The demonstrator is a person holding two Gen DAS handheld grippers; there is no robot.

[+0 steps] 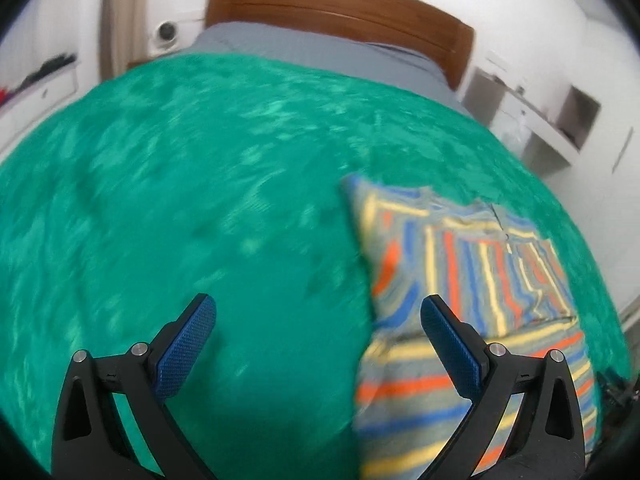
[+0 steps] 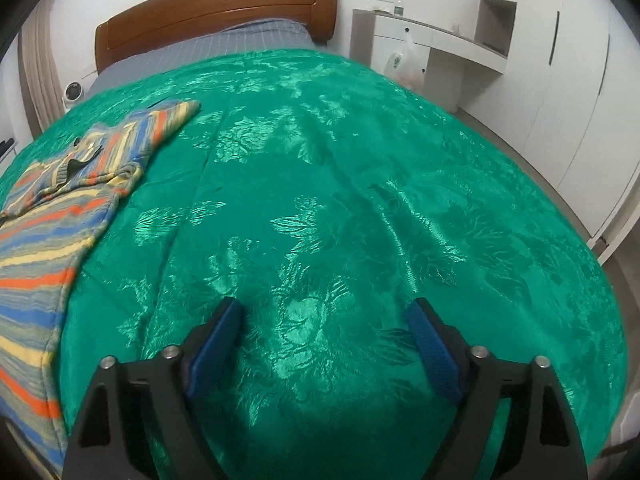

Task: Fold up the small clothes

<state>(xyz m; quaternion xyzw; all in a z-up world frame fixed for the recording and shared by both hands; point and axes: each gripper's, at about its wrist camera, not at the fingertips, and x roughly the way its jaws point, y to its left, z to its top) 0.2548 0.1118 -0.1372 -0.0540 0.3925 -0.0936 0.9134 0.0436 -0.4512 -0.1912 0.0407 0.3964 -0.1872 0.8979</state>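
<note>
Hovering over the green bedspread (image 2: pixel 340 184), the right gripper (image 2: pixel 324 320) is standing with jaws wide apart and empty. The left gripper (image 1: pixel 318 312) is likewise spread, gripping nothing — its view is blurred, and its right finger is overlapping the striped garment (image 1: pixel 460 280). Only the right view is showing a sleeve reaching toward the wooden headboard (image 2: pixel 216 4); the garment's long axis is running from near edge to headboard. White cabinets (image 2: pixel 560 80) are standing beyond — well apart.
</note>
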